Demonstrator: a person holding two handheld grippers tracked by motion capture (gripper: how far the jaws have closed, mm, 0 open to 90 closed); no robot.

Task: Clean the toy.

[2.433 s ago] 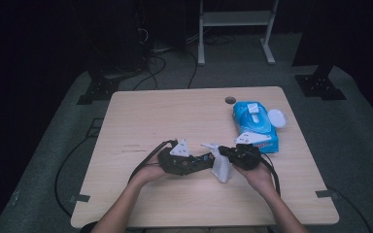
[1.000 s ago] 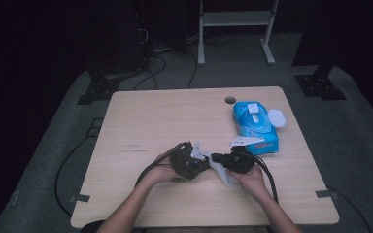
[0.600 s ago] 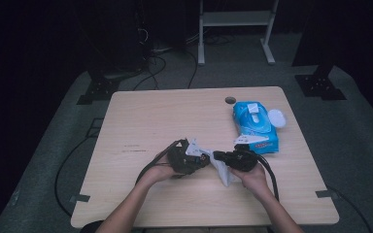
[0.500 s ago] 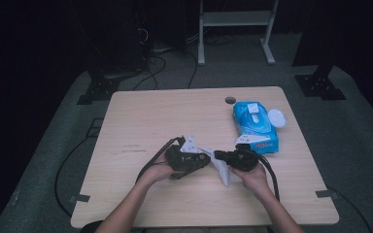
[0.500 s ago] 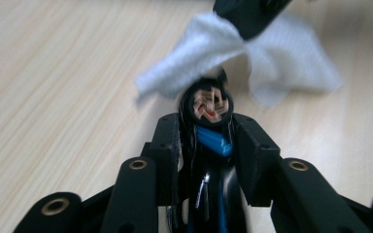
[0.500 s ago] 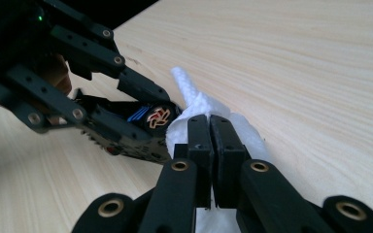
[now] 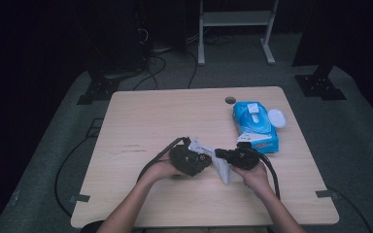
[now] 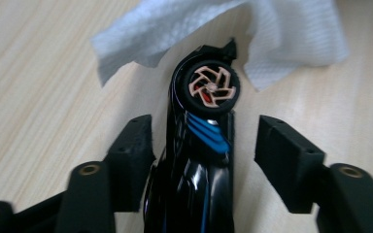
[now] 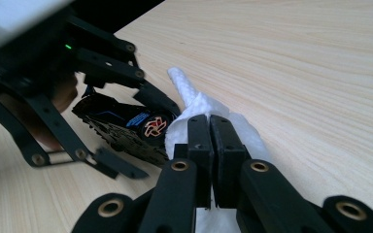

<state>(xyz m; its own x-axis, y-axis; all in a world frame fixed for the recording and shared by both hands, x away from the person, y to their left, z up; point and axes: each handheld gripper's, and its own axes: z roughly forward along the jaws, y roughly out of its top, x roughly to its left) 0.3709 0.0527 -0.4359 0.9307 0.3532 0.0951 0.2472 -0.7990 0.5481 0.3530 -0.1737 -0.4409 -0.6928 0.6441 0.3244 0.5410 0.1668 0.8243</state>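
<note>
A black toy car (image 8: pixel 201 145) with blue stripes and an orange-spoked wheel lies between the jaws of my left gripper (image 8: pixel 204 126). Those jaws have just been opening, and a gap shows on the car's right side. My right gripper (image 9: pixel 210 121) is shut on a white wipe (image 9: pixel 199 104), which is held against the wheel end of the car (image 9: pixel 126 124). In the high view both grippers meet at the table's front middle, with the left gripper (image 7: pixel 201 158) facing the right gripper (image 7: pixel 221 155) and the wipe (image 7: pixel 222 170) hanging between them.
A blue pack of wipes (image 7: pixel 255 124) lies at the right of the wooden table (image 7: pixel 141 121), with its white lid (image 7: pixel 276 118) open beside it. A cable hole (image 7: pixel 230 100) sits near the far edge. Black cables trail from both grippers.
Both hands have kept to nearly the same spot at the table's front middle. The left gripper has turned a little since the earliest frame.
</note>
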